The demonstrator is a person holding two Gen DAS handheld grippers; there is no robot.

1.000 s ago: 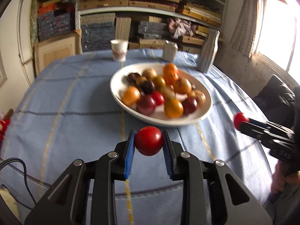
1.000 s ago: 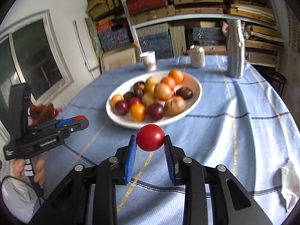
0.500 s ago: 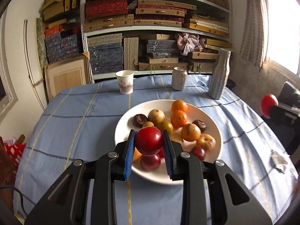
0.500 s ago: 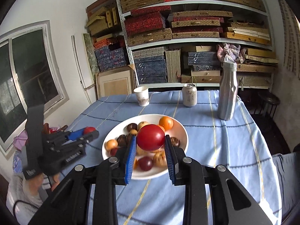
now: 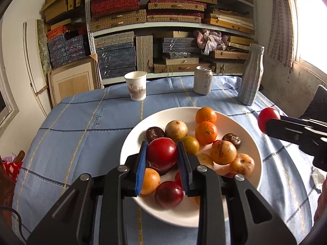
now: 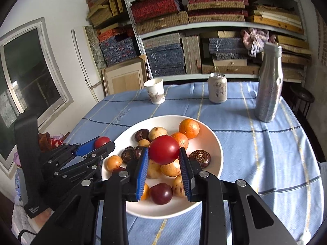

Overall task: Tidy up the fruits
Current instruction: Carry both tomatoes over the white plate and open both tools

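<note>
Both the left gripper point(image 5: 162, 157) and right gripper point(image 6: 164, 156) pinch smooth, slippery, bruisable red tomatoes point(image 5: 162, 153) across the middle; fingers must squeeze lightly

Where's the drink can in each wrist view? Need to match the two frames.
Left wrist: drink can stands at upper centre-right, on the far part of the table, between paper cup and silver bottle.
Right wrist: drink can upper centre-right, again between cup and bottle.
Shared landmark: white fruit plate.
</note>
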